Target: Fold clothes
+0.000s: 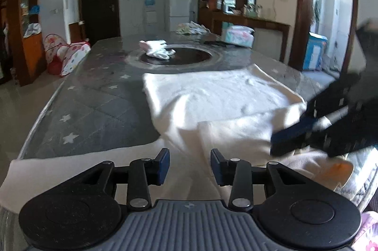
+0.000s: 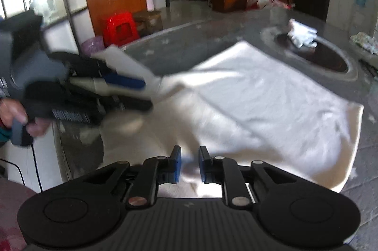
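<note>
The cloth (image 1: pixel 219 95), white and partly folded, lies spread on the grey starred table (image 1: pixel 94 99), its far edge close to the dark round inset (image 1: pixel 179 57) in the middle. The near part sags toward the table's edge and runs under both tools. A fold line crosses it slantwise in the right wrist view, and its long side runs away from the person toward that inset.

The left gripper (image 1: pixel 190 164) hangs low over the near hem, jaws apart, with cloth below the gap but no pad pressing on it. In the right wrist view it shows from the side with a white flap lying against its blue fingers; blur hides whether that flap is pinched. The right gripper (image 2: pixel 190 162) sits over the near right part, its jaws a narrow slot apart and, as far as I can see, closed on nothing.

So the cloth lies ahead of and beneath both, neither hand clearly nearer; I'd judge the next grab has to be at the near hem.

Beyond, 1 small white bundle (image 1: pixel 157 50) rests on the inset, and a red stool (image 2: pixel 120 26) stands on the floor.
</note>
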The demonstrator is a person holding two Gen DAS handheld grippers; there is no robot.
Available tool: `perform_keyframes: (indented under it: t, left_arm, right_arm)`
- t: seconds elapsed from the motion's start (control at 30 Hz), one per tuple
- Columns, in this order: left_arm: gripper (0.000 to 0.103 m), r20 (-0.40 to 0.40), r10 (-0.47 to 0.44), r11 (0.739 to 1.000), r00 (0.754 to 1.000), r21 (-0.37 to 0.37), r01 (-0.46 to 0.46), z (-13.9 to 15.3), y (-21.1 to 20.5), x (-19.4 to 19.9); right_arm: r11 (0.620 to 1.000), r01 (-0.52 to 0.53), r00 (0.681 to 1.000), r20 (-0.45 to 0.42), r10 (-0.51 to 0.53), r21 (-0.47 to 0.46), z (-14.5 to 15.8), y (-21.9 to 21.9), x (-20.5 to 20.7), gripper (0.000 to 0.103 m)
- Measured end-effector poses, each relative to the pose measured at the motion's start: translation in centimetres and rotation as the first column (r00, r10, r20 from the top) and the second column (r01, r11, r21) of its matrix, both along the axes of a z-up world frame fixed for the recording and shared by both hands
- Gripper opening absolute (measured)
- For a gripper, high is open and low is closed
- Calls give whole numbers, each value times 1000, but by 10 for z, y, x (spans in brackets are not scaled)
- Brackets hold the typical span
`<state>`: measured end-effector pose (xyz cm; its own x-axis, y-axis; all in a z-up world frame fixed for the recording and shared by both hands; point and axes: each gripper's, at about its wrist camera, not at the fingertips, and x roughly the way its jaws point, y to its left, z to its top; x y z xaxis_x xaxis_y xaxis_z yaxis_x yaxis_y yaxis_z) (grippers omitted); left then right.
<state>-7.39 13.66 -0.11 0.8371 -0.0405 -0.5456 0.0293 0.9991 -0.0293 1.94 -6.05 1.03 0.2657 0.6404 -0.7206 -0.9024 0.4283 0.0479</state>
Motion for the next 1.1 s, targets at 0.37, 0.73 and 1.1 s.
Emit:
perform_keyframes:
  t: [0.37, 0.73, 1.1]
  left_arm:
    - [43, 46, 443, 896, 895, -21, -443, 7, 87, -44]
    - [44, -44, 673, 731, 739, -112, -673, -13, 150, -53]
    - [8, -17, 660, 740, 751, -161, -654, -4, 145, -56]
  right_arm:
    - [1000, -22, 1000, 15, 22, 8, 5, 9, -5, 41]
    - [1000, -19, 1000, 23, 19, 12, 8, 8, -9, 45]
    - [999, 12, 1000, 25, -13, 35, 10, 0, -8, 48]
